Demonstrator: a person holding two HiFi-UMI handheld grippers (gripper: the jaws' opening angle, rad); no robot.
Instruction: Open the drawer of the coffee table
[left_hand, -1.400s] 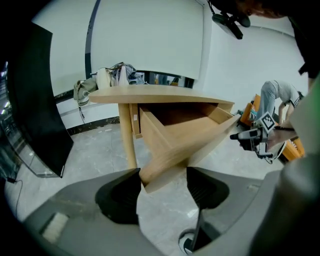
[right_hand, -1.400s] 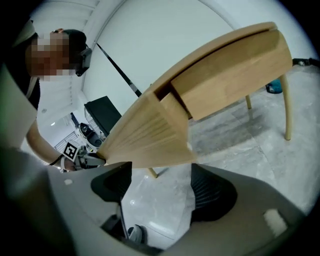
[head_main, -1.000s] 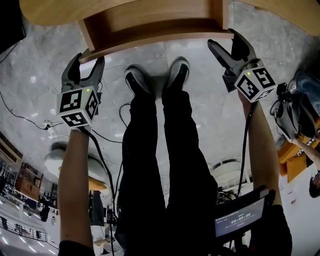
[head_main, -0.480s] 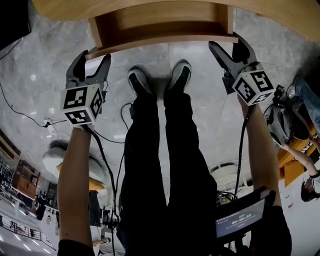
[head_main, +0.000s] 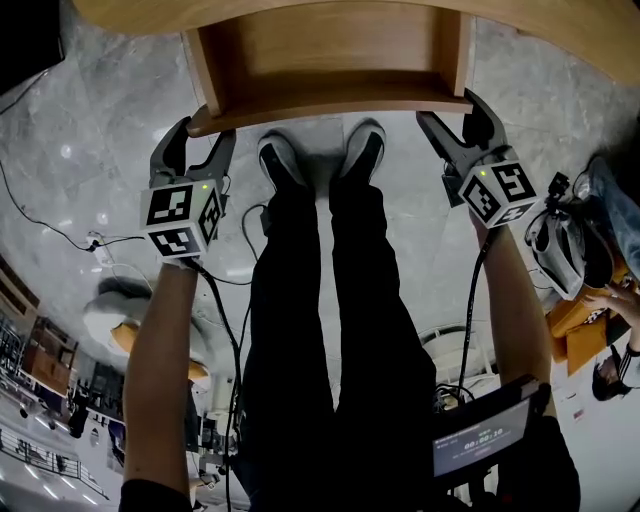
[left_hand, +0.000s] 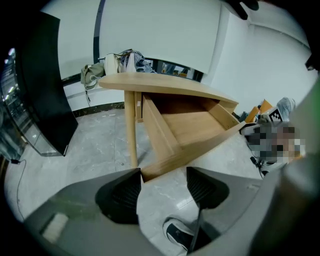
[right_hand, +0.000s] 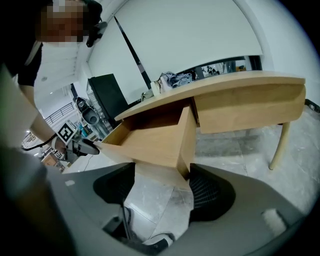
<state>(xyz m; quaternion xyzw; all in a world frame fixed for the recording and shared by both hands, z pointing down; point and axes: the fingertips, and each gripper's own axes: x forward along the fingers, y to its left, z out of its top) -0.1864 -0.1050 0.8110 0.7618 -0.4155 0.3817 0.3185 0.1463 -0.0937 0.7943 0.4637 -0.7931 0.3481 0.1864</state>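
**Wooden drawer stands out from the table, an open claw at each front corner**

Pale wood makes up the drawer (head_main: 330, 50), which juts from under the top of the coffee table (left_hand: 160, 84) toward the person; its bare bottom, two side walls and plain front board all show; in the left gripper view it hangs beside a round table leg (left_hand: 131, 125). The left gripper (head_main: 203, 130) sits at the drawer's left front corner with its jaws wide apart, the corner just beside one pad, nothing clamped; the right gripper (head_main: 447, 105) sits at the right front corner, jaws likewise wide, the corner between them but not pressed. Directly below the front board stand the person's two shoes (head_main: 320, 150), black trousers running down from them; these are the nearest things in the drawer's path. Around lies grey marbled floor (head_main: 90, 150) with thin cables (head_main: 60, 235); a small screen (head_main: 480, 435) shows by the right arm; bags and clutter (left_hand: 125, 62) crowd the table's far end; a black panel (left_hand: 45, 85) stands off to one side.
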